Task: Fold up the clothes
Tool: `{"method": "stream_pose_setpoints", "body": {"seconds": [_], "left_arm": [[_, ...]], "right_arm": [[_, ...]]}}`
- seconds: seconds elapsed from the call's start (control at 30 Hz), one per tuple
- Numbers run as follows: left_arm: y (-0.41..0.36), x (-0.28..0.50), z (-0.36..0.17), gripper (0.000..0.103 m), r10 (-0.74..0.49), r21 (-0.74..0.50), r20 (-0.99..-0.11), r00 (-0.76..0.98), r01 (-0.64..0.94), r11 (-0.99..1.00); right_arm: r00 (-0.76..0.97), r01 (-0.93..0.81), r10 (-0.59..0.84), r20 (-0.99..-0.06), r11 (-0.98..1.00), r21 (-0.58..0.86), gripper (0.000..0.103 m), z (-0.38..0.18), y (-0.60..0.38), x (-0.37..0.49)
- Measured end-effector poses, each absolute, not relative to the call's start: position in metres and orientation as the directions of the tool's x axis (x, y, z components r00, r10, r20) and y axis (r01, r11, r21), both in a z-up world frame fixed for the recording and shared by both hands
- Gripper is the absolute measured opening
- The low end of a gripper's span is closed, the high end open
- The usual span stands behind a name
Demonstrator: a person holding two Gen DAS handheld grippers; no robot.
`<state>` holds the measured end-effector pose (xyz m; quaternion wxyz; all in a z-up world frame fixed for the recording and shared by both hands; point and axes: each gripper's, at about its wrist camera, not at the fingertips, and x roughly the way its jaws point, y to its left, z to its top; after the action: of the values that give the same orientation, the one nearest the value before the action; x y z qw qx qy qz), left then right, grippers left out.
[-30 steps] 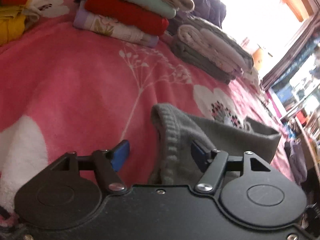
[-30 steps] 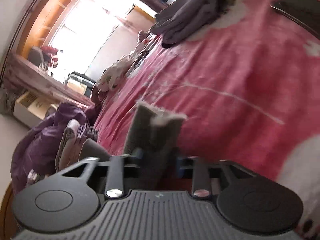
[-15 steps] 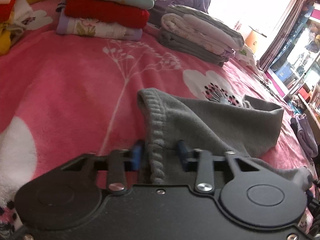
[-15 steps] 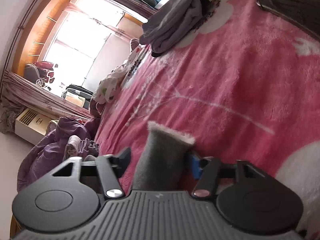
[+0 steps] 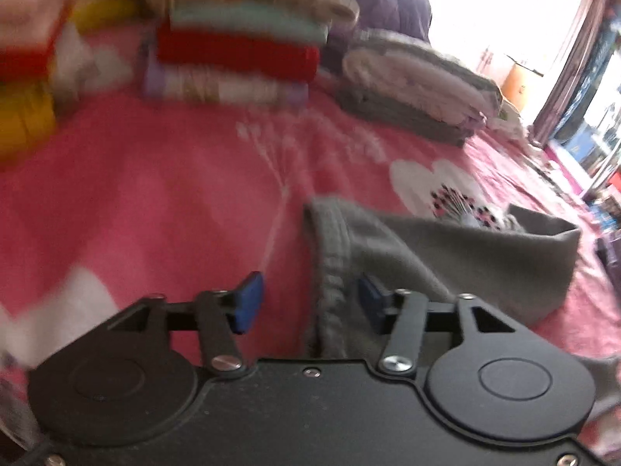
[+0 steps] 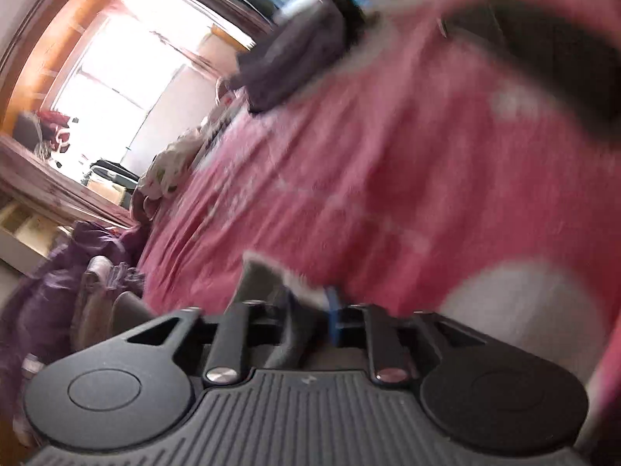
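Observation:
A grey knitted garment (image 5: 465, 256) lies crumpled on the pink flowered blanket (image 5: 155, 194). Its ribbed hem runs up between the blue pads of my left gripper (image 5: 310, 303). The jaws of that gripper are opening: the left pad (image 5: 248, 303) stands clear of the cloth and the right pad is at its edge. In the blurred right wrist view, a strip of the same grey garment (image 6: 260, 283) stands between the fingers of my right gripper (image 6: 310, 310). Those jaws are opening, though the fingers stand close together on the cloth.
Stacks of folded clothes (image 5: 236, 54) and a grey and white pile (image 5: 419, 85) line the far side of the bed, with yellow cloth (image 5: 23, 116) at the left. A folded dark purple garment (image 6: 295, 62) and a purple heap (image 6: 50, 291) lie toward the window.
My left gripper's pads, pinched on the ribbed hem half a second ago, have spread apart. The right gripper's fingers have drawn closer around the grey strip. Both views have become blurred.

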<state>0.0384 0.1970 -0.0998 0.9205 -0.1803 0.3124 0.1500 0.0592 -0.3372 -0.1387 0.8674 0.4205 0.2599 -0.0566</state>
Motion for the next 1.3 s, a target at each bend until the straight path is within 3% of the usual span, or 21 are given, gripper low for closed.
{"method": "stream_pose_setpoints", "body": {"seconds": [0.03, 0.13, 0.23, 0.3, 0.53, 0.8, 1.0, 1.1, 1.3], "left_arm": [[0.194, 0.037, -0.095, 0.059, 0.197, -0.213, -0.607, 0.770, -0.397, 0.893], [0.184, 0.035, -0.083, 0.061, 0.202, -0.220, -0.546, 0.813, -0.372, 0.902], [0.158, 0.040, -0.075, 0.061, 0.150, -0.204, -0.503, 0.851, -0.286, 0.936], [0.127, 0.046, -0.076, 0.062, 0.098, -0.146, -0.499, 0.861, -0.195, 0.970], [0.012, 0.065, -0.103, 0.062, 0.032, 0.142, -0.531, 0.847, 0.051, 0.988], [-0.070, 0.085, -0.119, 0.062, 0.094, 0.472, -0.466, 0.880, 0.157, 0.867], [-0.117, 0.108, -0.142, 0.063, 0.152, 0.771, -0.395, 0.906, 0.236, 0.591], [-0.124, 0.122, -0.160, 0.063, 0.183, 0.836, -0.412, 0.892, 0.290, 0.466], [-0.125, 0.141, -0.167, 0.064, 0.194, 0.869, -0.364, 0.911, 0.257, 0.422]], "right_arm": [[0.871, 0.312, 0.091, -0.483, 0.656, 0.687, 0.051, -0.130, -0.339, 0.059], [0.909, 0.240, 0.081, -0.409, 0.702, 0.671, 0.051, -0.106, -0.343, 0.065], [0.913, 0.126, 0.186, -0.364, 0.719, 0.683, 0.055, -0.094, -0.341, 0.086], [0.894, 0.043, 0.288, -0.343, 0.708, 0.705, 0.065, -0.093, -0.336, 0.105], [0.765, -0.145, 0.563, -0.312, 0.623, 0.768, 0.066, -0.118, -0.297, 0.146], [0.704, -0.164, 0.646, -0.293, 0.550, 0.818, 0.066, -0.139, -0.287, 0.175], [0.700, -0.147, 0.669, -0.249, 0.477, 0.867, 0.066, -0.145, -0.294, 0.194], [0.694, -0.125, 0.680, -0.235, 0.436, 0.891, 0.066, -0.151, -0.296, 0.202], [0.661, -0.111, 0.715, -0.226, 0.391, 0.914, 0.066, -0.159, -0.294, 0.214]]}}
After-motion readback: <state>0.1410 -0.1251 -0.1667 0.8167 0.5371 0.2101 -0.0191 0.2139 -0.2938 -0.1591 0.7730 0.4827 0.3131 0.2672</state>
